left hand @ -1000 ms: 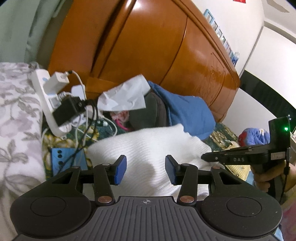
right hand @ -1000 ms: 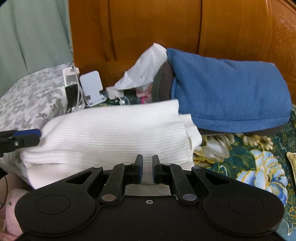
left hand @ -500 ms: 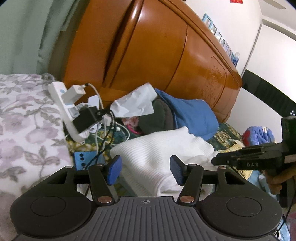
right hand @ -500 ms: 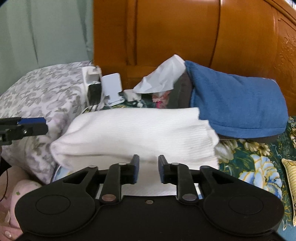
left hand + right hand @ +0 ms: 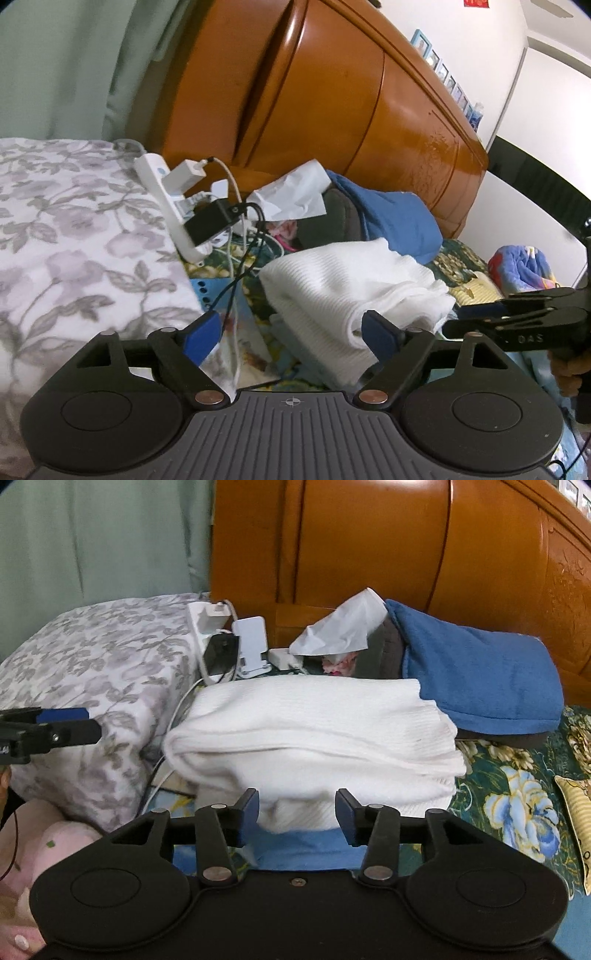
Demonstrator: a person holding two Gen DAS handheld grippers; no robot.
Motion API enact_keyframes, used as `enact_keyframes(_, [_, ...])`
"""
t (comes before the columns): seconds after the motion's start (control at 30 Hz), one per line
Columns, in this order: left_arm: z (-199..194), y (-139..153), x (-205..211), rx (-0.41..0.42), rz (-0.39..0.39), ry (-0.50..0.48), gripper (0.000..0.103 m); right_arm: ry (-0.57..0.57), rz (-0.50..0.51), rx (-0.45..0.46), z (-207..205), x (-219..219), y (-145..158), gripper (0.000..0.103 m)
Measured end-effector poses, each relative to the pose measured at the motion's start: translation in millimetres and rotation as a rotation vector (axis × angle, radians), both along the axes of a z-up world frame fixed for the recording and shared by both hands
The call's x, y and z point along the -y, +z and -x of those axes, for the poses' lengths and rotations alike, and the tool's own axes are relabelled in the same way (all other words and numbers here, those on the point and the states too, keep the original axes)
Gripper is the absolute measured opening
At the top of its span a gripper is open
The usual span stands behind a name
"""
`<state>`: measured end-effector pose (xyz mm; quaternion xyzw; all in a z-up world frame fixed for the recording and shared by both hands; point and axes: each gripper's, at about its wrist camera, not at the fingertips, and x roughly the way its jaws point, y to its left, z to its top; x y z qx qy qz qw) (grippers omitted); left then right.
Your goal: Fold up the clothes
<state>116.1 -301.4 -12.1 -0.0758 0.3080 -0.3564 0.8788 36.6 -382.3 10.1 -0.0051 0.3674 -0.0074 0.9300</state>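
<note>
At the far left lies a floral pillow (image 5: 96, 664), and wedged against its edge a white power strip (image 5: 162, 206) loaded with chargers and trailing black and white cables (image 5: 236, 280). Next comes the folded white knit sweater (image 5: 310, 731), resting as a thick bundle on the floral bedspread (image 5: 517, 794), its near edge sagging over a blue cloth. Behind it sit a crumpled white tissue (image 5: 340, 631) and a blue blanket (image 5: 476, 679) against the wooden headboard (image 5: 369, 554). The left gripper (image 5: 291, 334) is opening, jaws wide with nothing pinched between them; the right gripper (image 5: 297, 814) is also opening, the sweater's front lip just ahead of its pads but not squeezed. The likely trouble: the loose lower layers could slump and undo the fold, or a finger could snag those cables and drag the strip across.
</note>
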Motion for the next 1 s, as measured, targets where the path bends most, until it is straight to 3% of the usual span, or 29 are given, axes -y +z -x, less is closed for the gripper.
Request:
enact_keyframes(0.5, [19.8,-1.1,-46.0,-0.003,-0.014,0.02,0.087,0.036,-0.011,-0.022,20.2,-60.7,-15.1,0.06])
enact_keyframes(1.0, [23.6,-3.4,-114.7,-0.021,-0.012,0.092,0.087,0.12,-0.01,-0.011,15.3,-134.4,-14.6,0.062])
